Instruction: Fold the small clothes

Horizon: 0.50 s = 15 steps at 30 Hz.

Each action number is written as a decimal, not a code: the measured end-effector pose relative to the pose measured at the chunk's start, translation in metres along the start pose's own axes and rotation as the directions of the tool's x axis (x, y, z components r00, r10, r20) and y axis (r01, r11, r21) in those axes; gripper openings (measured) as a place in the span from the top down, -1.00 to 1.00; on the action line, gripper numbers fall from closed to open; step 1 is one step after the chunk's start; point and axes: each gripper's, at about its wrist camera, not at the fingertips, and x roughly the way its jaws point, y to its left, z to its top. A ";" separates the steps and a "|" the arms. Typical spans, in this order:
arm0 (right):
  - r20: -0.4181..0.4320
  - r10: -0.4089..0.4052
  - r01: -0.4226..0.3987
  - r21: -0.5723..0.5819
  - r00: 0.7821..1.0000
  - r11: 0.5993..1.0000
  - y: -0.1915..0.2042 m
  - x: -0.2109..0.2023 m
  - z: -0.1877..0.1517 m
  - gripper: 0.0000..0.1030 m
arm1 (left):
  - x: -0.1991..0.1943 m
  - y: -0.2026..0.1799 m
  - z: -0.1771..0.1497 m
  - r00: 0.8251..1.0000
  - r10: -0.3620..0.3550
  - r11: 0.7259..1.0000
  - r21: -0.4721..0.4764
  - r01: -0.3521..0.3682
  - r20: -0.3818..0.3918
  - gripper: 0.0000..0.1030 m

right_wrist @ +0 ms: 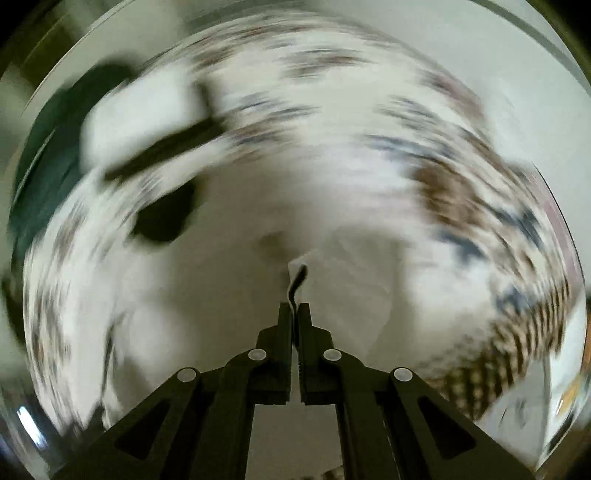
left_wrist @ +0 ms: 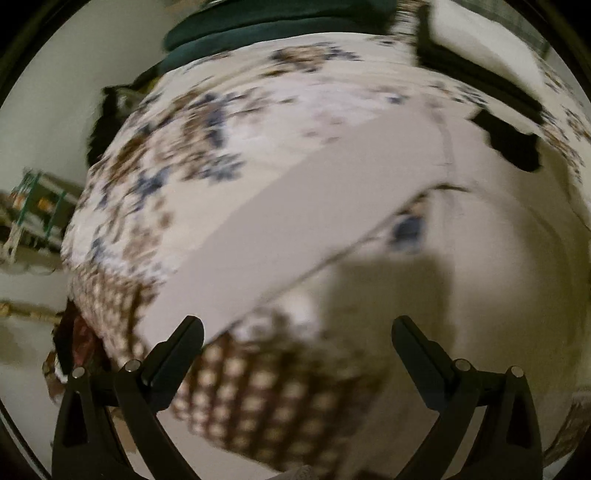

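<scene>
A white garment [left_wrist: 332,206] lies spread on a floral bedspread [left_wrist: 207,140], partly folded, with a black trim or patch [left_wrist: 509,144] at its far right. My left gripper [left_wrist: 297,328] is open and empty, just above the cloth's near edge. My right gripper [right_wrist: 294,306] is shut on a dark-trimmed edge of the white garment [right_wrist: 299,280], which drapes away from the fingers. The right wrist view is heavily motion-blurred.
A dark green item [left_wrist: 280,26] lies at the far end of the bed. A white and black folded item [left_wrist: 480,48] sits at the far right. The bedspread's brown checked border [left_wrist: 266,398] hangs at the near edge. Shelving [left_wrist: 33,206] stands left of the bed.
</scene>
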 end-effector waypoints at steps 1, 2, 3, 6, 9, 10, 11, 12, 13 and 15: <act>-0.024 0.002 -0.005 -0.105 1.000 0.994 0.037 0.008 -0.010 0.96 | 0.002 0.011 -0.004 1.000 0.015 1.000 -0.014 -0.015 -0.003 -1.00; -0.048 -0.005 -0.005 -0.198 0.999 0.980 0.076 0.013 -0.026 0.96 | 0.006 0.026 -0.008 0.999 0.040 0.999 -0.033 -0.040 -0.010 -1.00; -0.076 -0.010 -0.010 -0.261 0.997 0.965 0.098 0.025 -0.041 0.96 | 0.009 0.036 -0.012 0.998 0.054 0.997 -0.045 -0.055 -0.017 -1.00; -0.139 -0.098 0.016 -0.497 0.985 0.868 0.173 0.070 -0.108 0.96 | 0.023 0.073 -0.024 0.993 0.096 0.989 -0.104 -0.103 -0.065 -1.00; -0.178 -0.176 0.024 -0.634 0.968 0.773 0.205 0.107 -0.166 0.96 | 0.033 0.105 -0.036 0.989 0.110 0.977 -0.171 -0.126 -0.102 -1.00; -0.195 -0.194 0.018 -0.656 0.961 0.754 0.211 0.114 -0.178 0.96 | 0.035 0.112 -0.038 0.988 0.111 0.974 -0.184 -0.129 -0.107 -1.00; -0.200 -0.211 0.020 -0.678 0.957 0.735 0.216 0.117 -0.188 0.96 | 0.038 0.120 -0.041 0.988 0.108 0.971 -0.199 -0.129 -0.113 -1.00; -0.199 -0.226 0.028 -0.688 0.954 0.725 0.218 0.119 -0.193 0.96 | 0.040 0.129 -0.044 0.987 0.104 0.967 -0.218 -0.128 -0.120 -1.00; -0.203 -0.236 0.032 -0.690 0.950 0.723 0.218 0.122 -0.195 0.94 | 0.044 0.138 -0.046 0.988 0.091 0.963 -0.241 -0.119 -0.125 -1.00; -0.271 -0.221 -0.009 -0.651 0.937 0.759 0.215 0.127 -0.189 0.88 | 0.050 0.151 -0.047 0.990 0.040 0.955 -0.286 -0.077 -0.134 -1.00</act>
